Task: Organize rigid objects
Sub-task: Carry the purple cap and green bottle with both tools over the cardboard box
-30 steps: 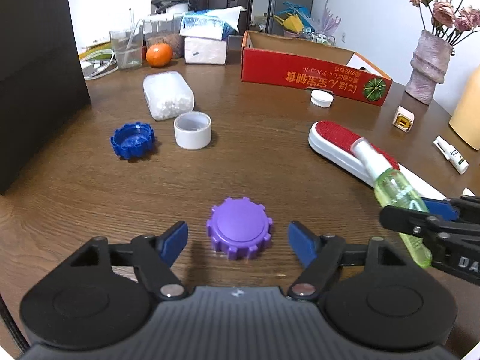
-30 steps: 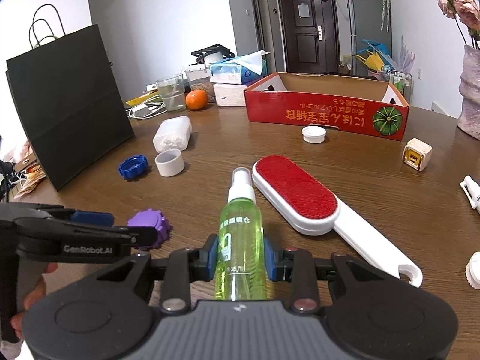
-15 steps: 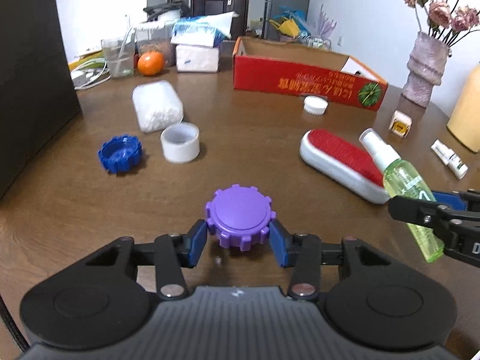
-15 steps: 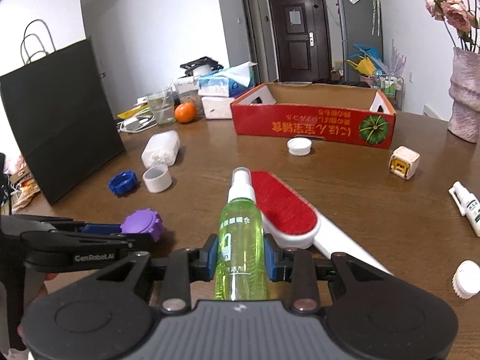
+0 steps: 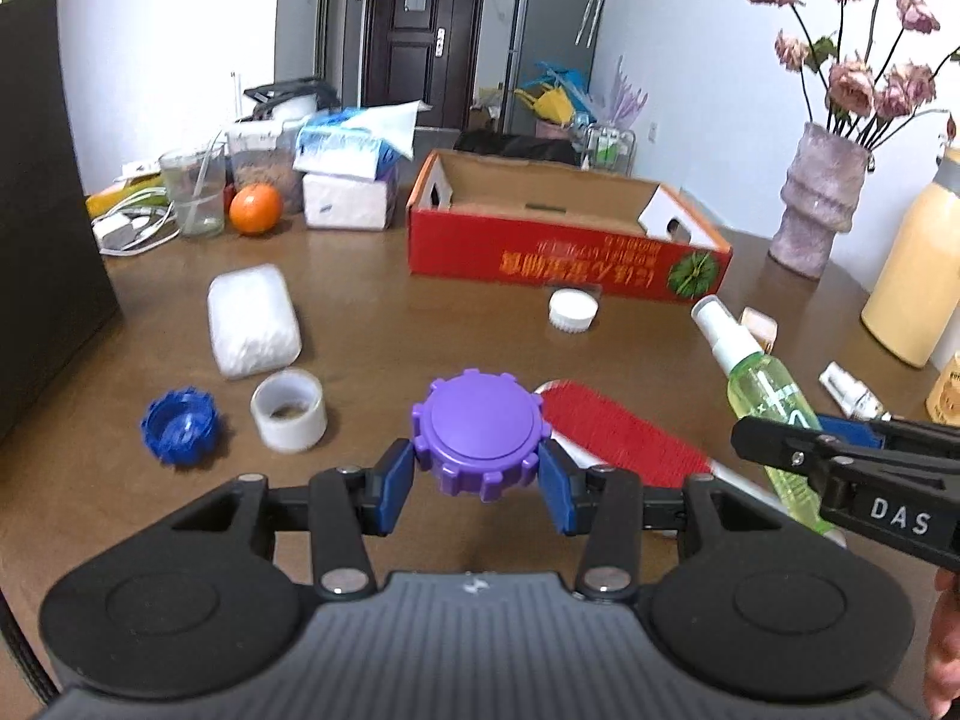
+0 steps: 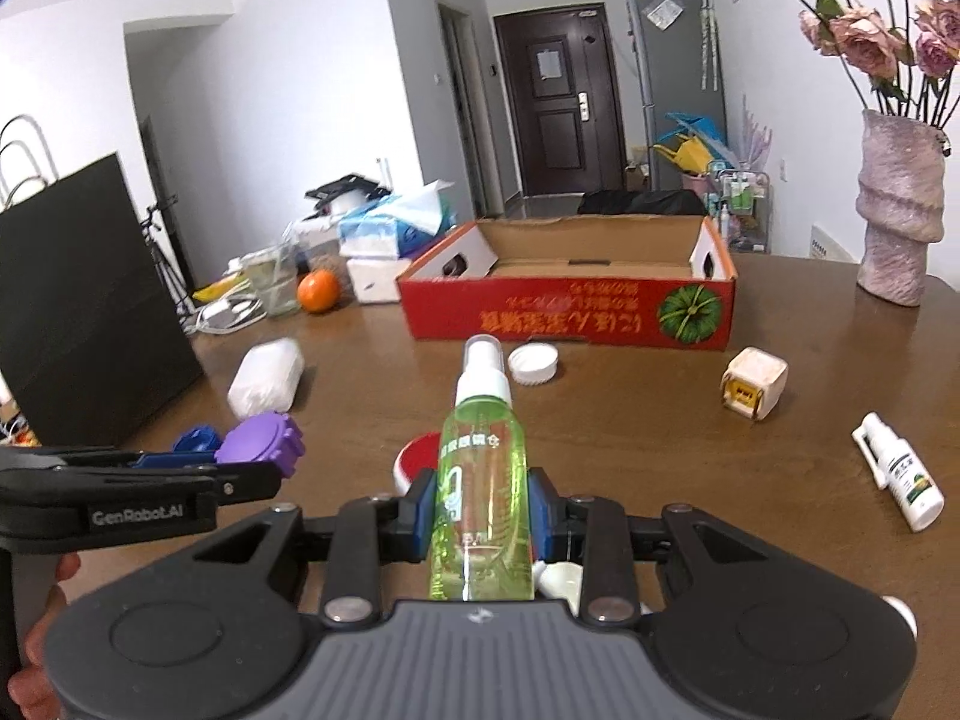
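My left gripper (image 5: 480, 483) is shut on a purple toothed lid (image 5: 480, 441) and holds it above the brown table (image 5: 360, 312). The lid also shows in the right wrist view (image 6: 261, 441). My right gripper (image 6: 483, 510) is shut on a green spray bottle (image 6: 480, 480) with a white nozzle, held above the table. The bottle shows in the left wrist view (image 5: 762, 384) at the right. An open red cardboard box (image 5: 564, 240) stands at the back of the table; it also shows in the right wrist view (image 6: 570, 300).
On the table lie a red lint brush (image 5: 618, 438), a blue lid (image 5: 180, 426), a white ring (image 5: 288, 411), a white packet (image 5: 252, 318), a white cap (image 5: 573, 309), a small spray bottle (image 6: 900, 474) and a beige cube (image 6: 753, 384). A vase (image 5: 816, 210) stands back right, a black bag (image 6: 78, 324) left.
My left gripper closed on the purple lid and lifted it off the table. My right gripper rose with the green bottle. Both views now look toward the red box.
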The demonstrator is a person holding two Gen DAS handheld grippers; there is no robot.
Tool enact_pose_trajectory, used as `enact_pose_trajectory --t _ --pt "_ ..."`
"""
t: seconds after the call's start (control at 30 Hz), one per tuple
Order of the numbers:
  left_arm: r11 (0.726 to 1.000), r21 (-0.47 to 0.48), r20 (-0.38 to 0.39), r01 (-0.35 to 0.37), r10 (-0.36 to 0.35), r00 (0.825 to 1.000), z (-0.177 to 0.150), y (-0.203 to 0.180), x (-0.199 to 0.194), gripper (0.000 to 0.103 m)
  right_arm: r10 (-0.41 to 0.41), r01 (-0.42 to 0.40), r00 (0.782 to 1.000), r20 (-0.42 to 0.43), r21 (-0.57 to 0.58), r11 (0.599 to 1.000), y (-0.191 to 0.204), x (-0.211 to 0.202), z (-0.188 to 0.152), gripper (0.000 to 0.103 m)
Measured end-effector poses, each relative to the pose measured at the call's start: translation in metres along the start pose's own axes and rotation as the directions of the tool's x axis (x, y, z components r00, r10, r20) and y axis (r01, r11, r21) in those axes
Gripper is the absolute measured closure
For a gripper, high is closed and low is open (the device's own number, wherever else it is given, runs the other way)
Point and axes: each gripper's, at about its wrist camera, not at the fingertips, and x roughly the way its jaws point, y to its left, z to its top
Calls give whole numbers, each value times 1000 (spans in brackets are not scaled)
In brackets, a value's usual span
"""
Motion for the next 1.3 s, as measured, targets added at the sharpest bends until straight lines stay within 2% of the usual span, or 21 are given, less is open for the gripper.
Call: enact_pose_trajectory --t 0.4,0.83,1.07,1.3 --pt "999 -44 68 16 -13 998 45 -17 21 57 -49 44 996 70 66 997 -26 24 34 73" --pt "995 -94 98 15 -6 995 90 -27 65 57 -85 69 989 117 141 988 -55 62 77 73" --pt "993 -116 100 18 -6 995 109 -32 93 57 -104 89 990 98 142 986 -68 77 92 73" --pt "995 -103 137 -2 16 990 130 -39 106 57 -117 100 988 103 159 982 -84 88 113 73"
